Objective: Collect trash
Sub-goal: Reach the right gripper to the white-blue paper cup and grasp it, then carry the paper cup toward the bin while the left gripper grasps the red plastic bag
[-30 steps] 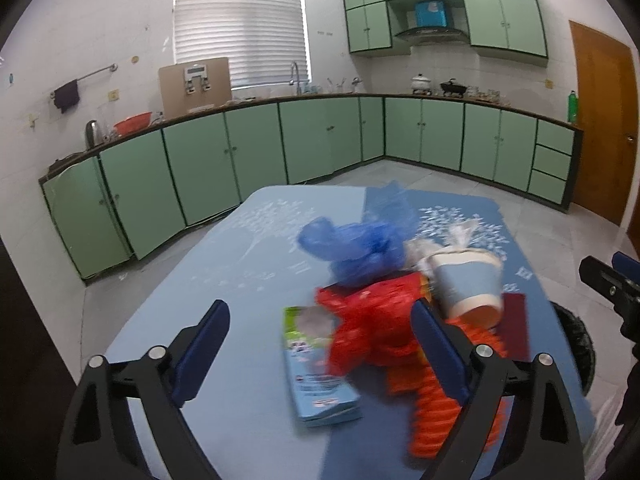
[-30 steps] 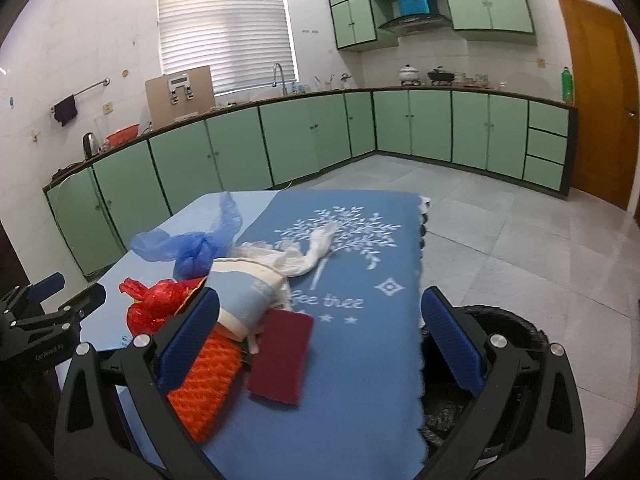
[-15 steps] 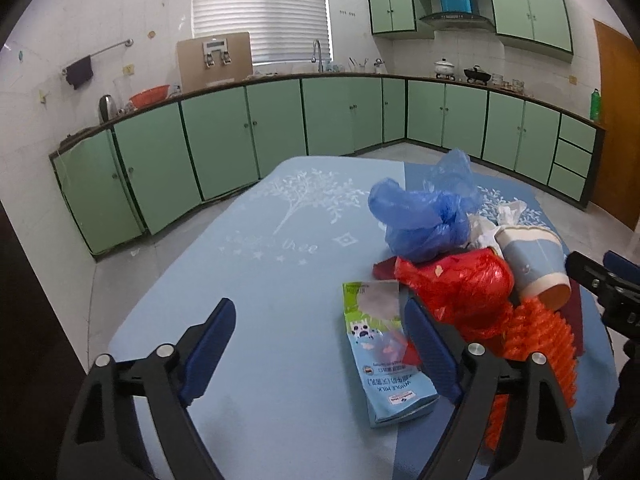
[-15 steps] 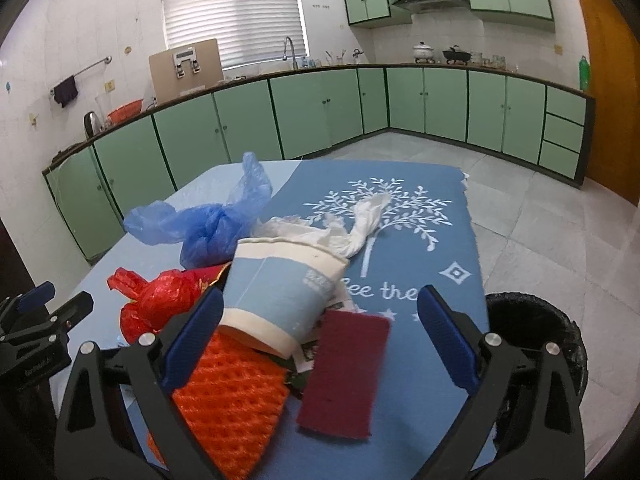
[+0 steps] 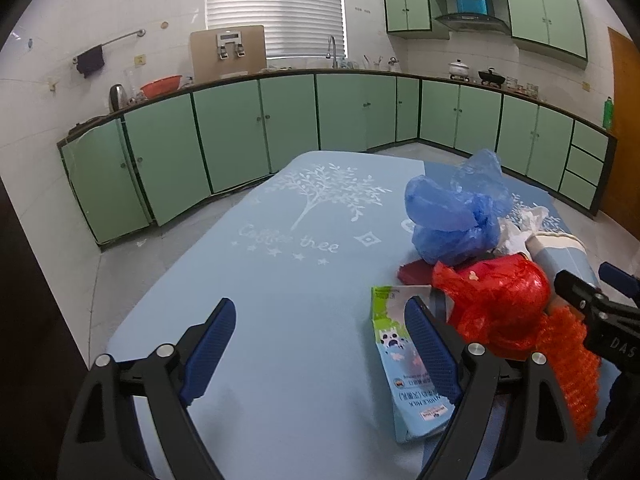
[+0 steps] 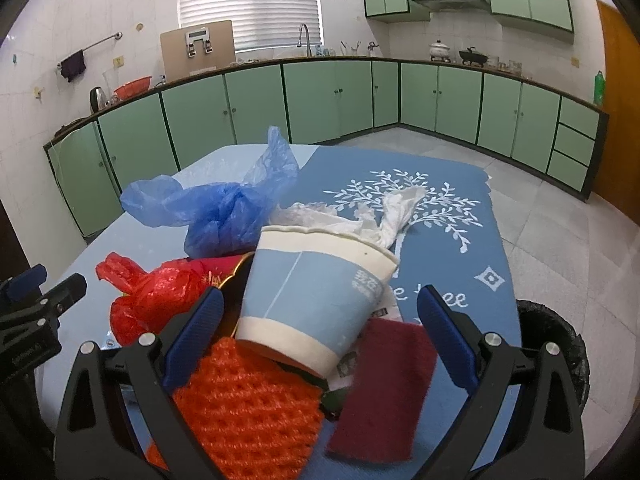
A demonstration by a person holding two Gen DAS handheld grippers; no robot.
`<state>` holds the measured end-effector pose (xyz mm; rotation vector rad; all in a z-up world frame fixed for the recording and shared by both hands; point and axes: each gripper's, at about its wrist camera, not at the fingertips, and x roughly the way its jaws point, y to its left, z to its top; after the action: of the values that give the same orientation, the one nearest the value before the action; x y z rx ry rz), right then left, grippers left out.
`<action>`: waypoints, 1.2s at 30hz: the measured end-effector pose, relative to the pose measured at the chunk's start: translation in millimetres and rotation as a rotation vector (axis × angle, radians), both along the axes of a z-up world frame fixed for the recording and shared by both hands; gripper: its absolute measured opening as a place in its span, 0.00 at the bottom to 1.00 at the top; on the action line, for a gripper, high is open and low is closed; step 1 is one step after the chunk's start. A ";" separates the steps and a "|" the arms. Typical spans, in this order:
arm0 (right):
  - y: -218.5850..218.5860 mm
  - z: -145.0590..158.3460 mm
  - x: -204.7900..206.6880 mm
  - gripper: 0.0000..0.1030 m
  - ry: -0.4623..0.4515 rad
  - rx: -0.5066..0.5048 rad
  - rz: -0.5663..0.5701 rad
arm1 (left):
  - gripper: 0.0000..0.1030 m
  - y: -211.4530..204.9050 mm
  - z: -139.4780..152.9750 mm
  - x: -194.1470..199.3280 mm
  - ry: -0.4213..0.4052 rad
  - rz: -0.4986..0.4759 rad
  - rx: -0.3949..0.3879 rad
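- right gripper (image 6: 318,316): jaws spread wide, holding nothing; paper cup (image 6: 310,300) sits between the two blue fingers (image 6: 448,340), gaps on both sides, no contact visible
- paper cup tilted, rim up and away, leaning on the trash pile; crumpled white tissue (image 6: 372,216) pokes out behind its rim
- orange mesh net (image 6: 244,412) lies in front of and below the cup; dark red scouring pad (image 6: 382,384) just right of it on the dark blue tablecloth (image 6: 452,240)
- red plastic bag (image 6: 156,296) left of the cup, blue plastic bag (image 6: 224,208) behind that
- black trash bin (image 6: 556,344) on the floor beside the table's right edge, dark liner inside
- left gripper (image 5: 320,340): wide open, empty, low over the light blue tablecloth (image 5: 280,280)
- milk carton (image 5: 404,364) flat on the table, partly behind the left gripper's right finger (image 5: 430,352); touching or just overlapping in view, can't tell
- left view: red bag right of the carton, blue bag behind it, cup at far right of the pile
- green cabinets (image 5: 280,120) line the walls behind
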<state>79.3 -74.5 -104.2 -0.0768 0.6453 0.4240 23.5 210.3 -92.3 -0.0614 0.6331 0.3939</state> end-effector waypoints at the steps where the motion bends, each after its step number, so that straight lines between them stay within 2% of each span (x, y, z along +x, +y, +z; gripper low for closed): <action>1: 1.6 -1.2 1.5 0.90 0.001 -0.003 -0.001 | 0.82 1.2 0.3 0.0 0.001 0.001 -0.001; 2: 2.9 -1.9 2.7 0.88 0.002 -0.005 0.002 | 0.82 1.8 0.0 0.5 0.001 0.001 -0.003; 4: 6.0 -4.3 6.4 0.77 0.017 -0.012 0.018 | 0.82 2.7 -0.7 1.3 0.001 0.002 -0.004; 5: 7.4 -5.5 7.8 0.75 0.029 -0.014 0.026 | 0.82 3.2 -0.9 1.3 0.002 0.002 -0.005; 10: 5.1 -5.1 9.3 0.70 0.037 0.003 0.055 | 0.82 3.4 -0.5 1.4 0.003 -0.006 -0.016; 17: -9.3 11.4 3.2 0.68 0.006 0.048 0.060 | 0.82 -8.2 5.7 2.1 -0.012 -0.041 -0.019; 24: -34.9 31.0 -0.5 0.68 -0.034 0.058 0.010 | 0.82 -35.0 13.5 7.3 -0.037 -0.112 -0.037; 30: -58.5 34.7 -2.9 0.68 -0.041 0.068 -0.028 | 0.82 -63.6 17.7 15.1 -0.052 -0.182 -0.051; 36: -76.6 32.5 -4.5 0.69 -0.035 0.072 -0.057 | 0.82 -83.7 5.5 31.7 -0.019 -0.218 -0.032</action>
<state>74.8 -151.0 -71.7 0.0021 0.5958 0.3900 55.2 126.6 -86.8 -0.0266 0.6200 0.1725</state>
